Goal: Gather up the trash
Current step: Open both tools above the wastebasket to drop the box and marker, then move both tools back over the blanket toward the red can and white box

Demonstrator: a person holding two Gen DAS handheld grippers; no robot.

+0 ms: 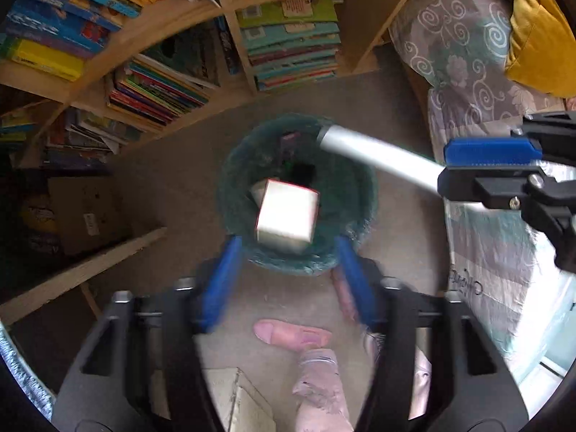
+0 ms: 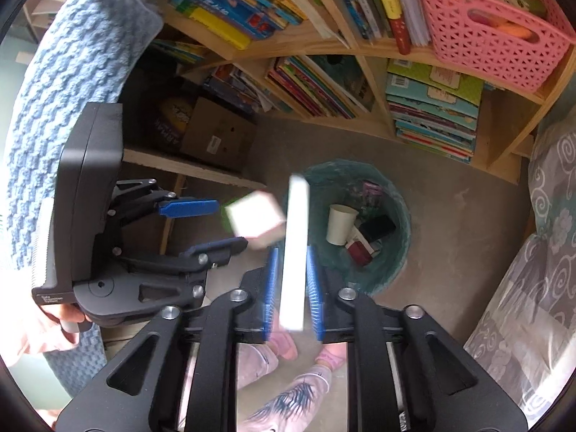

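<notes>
Hovering over the round dark-green bin (image 1: pixel 230 194), my left gripper (image 1: pixel 288 273) pointed straight down with its blue jaws spread wide and nothing pressed between them. A small white box (image 1: pixel 286 214) with a thin red edge hung blurred past the jaw tips, over the bin's mouth, touching neither pad; it sat tilted, one corner toward twelve o'clock. From the right wrist view that same box (image 2: pixel 257 223) showed just beyond the left gripper's fingertips (image 2: pixel 230 225), at about nine o'clock from the bin (image 2: pixel 399 237).

My right gripper (image 2: pixel 291 288) stood with its jaws parted around a long white flat stick (image 2: pixel 296 252); a narrow gap showed on each side, so the pads were not squeezing it. Its long axis ran from six to twelve o'clock in my right view, the far end reaching the bin's near rim. In the left view the stick (image 1: pixel 378 154) slanted from four o'clock up to ten o'clock, its tip over the bin's rim.

Inside the bin lay a white paper cup (image 2: pixel 340 225), a dark red carton (image 2: pixel 360 252) and a black wrapper (image 2: pixel 378 226).
</notes>
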